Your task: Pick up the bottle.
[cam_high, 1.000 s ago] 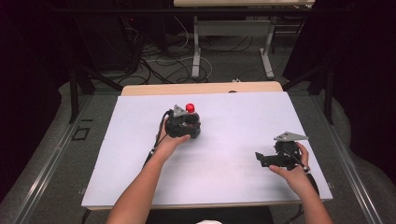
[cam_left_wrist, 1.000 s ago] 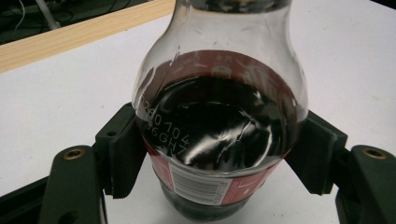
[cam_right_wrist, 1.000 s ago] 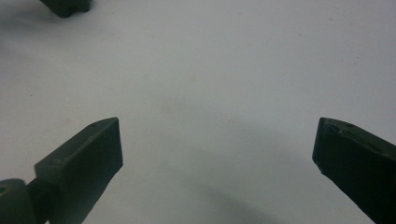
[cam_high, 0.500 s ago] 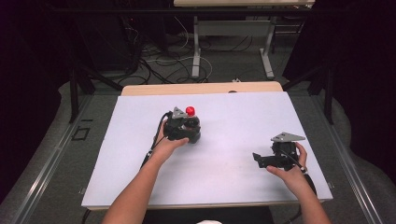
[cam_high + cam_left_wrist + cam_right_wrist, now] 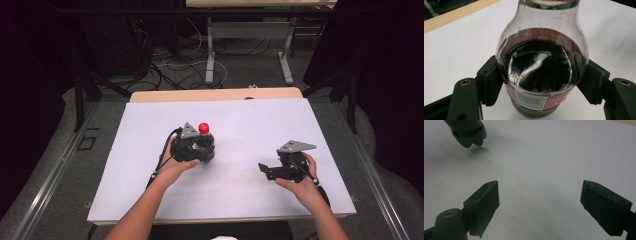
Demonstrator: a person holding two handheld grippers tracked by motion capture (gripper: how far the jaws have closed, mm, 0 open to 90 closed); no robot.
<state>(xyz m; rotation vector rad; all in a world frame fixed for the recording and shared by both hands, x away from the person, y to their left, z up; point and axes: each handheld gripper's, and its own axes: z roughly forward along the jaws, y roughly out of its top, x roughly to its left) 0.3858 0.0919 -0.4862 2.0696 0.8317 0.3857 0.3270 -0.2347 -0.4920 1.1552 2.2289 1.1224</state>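
Observation:
A cola bottle [image 5: 205, 142] with a red cap and dark drink is gripped at its label by my left gripper [image 5: 196, 151] over the middle of the white table. In the left gripper view both pads press the bottle [image 5: 541, 65] at its sides. In the right gripper view the bottle's base [image 5: 469, 133] hangs tilted just above the table, over its shadow. My right gripper [image 5: 267, 170] is held low at the right, pointing left toward the bottle. Its jaws [image 5: 540, 202] have just been closing a little, stand wide apart, and have nothing between them.
The white table top [image 5: 240, 115] has a wooden strip [image 5: 215, 94] along its far edge. Beyond it are metal table legs [image 5: 210, 65] and loose cables on the floor. Dark curtains close both sides.
The left hand has brought the bottle nearer to the person and lifted it slightly. The right gripper has shifted left toward the bottle, and its jaws have narrowed a little.

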